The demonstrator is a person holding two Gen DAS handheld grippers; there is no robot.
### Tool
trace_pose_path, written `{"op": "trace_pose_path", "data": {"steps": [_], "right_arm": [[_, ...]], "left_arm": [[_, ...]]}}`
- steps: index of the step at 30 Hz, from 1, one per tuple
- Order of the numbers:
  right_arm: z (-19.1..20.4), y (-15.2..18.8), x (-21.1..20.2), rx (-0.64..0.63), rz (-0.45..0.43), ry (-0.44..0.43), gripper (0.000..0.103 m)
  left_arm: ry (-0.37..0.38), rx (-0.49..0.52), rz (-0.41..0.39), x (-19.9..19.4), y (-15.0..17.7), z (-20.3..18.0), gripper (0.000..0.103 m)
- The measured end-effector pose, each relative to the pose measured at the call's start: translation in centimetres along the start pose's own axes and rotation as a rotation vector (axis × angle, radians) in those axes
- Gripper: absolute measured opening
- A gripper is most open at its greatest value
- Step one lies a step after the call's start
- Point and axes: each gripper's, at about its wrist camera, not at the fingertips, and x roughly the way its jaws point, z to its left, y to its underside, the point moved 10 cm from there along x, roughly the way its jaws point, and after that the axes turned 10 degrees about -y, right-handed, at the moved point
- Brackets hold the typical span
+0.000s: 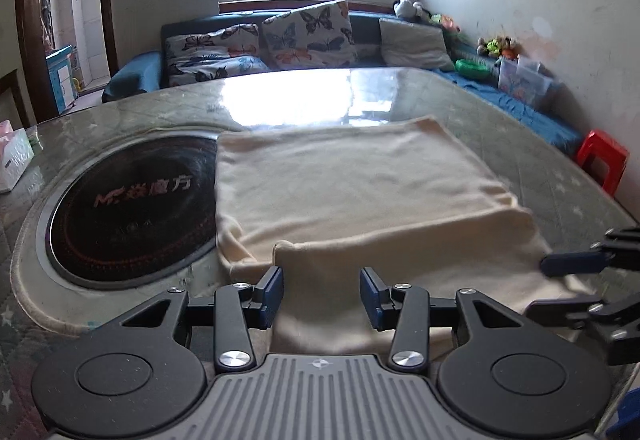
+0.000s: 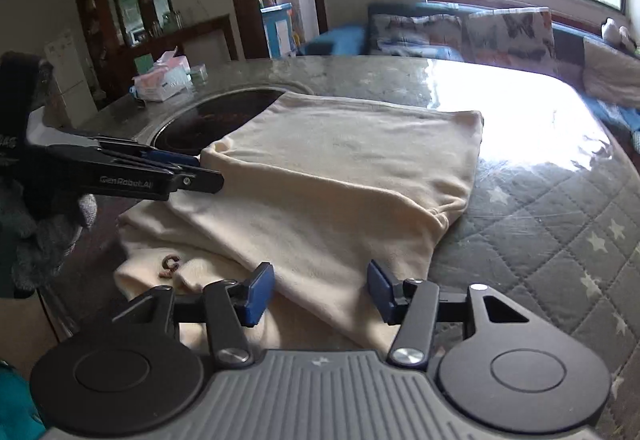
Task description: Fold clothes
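Two tongs, left tongs spread and right tongs closing with nothing pinched, straddle the near folded edge of a cream garment on the table; soft, light, limp, best gripped at its near corners.

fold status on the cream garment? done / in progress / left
Done: the cream garment lies on the table, one flap already folded over the body.
In hand: the left gripper and the right gripper both straddle its near edge; neither pair of pads clearly presses the cloth.
Left: the near end, with its small brown mark, sticks out unfolded; a final fold looks needed.
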Motion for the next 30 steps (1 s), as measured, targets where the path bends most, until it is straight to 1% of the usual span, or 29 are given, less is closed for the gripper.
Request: {"op": "trace_pose_path", "data": {"steps": [3, 6, 9, 12, 15, 18, 21, 24, 26, 28, 30], "right_arm": [[0.2, -0.7, -0.6, -0.011, -0.006, -0.003, 0.053], [0.1, -2.1, -0.7, -0.024, -0.037, 0.006, 0.054], [-0.4, -3.8, 0.0, -0.018, -0.073, 0.005, 0.054], [-1.5, -4.7, 1.5, 0.011, -0.080, 0.013, 0.054], [-2.4, -4.4, 3.1, 0.039, -0.051, 0.017, 0.053], [-2.6, -3.7, 3.7, 0.024, -0.027, 0.028, 0.053], [-2.0, -3.7, 2.9, 0.002, -0.031, 0.027, 0.053], [-1.2, -3.3, 2.2, -0.028, -0.028, 0.023, 0.053], [-0.8, -2.8, 2.1, -0.043, -0.016, 0.020, 0.053], [-0.7, -1.9, 2.5, -0.060, 0.008, 0.036, 0.054], [-0.3, -1.7, 2.4, -0.092, 0.013, 0.052, 0.054]], "left_arm": [[-0.001, -0.002, -0.005, -0.3, -0.2, 0.3, 0.046], [-0.003, -0.015, -0.020, -0.6, -0.9, 0.6, 0.046], [-0.004, -0.024, -0.032, -0.5, -1.5, 0.6, 0.046], [-0.007, -0.028, -0.037, 0.1, -1.8, 0.5, 0.044], [-0.029, -0.036, -0.012, 1.5, -1.5, 1.0, 0.044], [-0.053, -0.043, -0.008, 2.2, -1.3, 1.8, 0.045], [-0.053, -0.064, -0.021, 1.3, -1.5, 2.5, 0.045], [-0.062, -0.048, -0.050, 0.2, -1.2, 3.0, 0.045], [-0.075, -0.028, -0.037, 0.3, -0.2, 3.3, 0.045], [-0.089, -0.008, -0.022, 0.5, 0.8, 3.6, 0.047], [-0.090, -0.002, -0.036, -0.2, 1.0, 3.7, 0.047]]}}
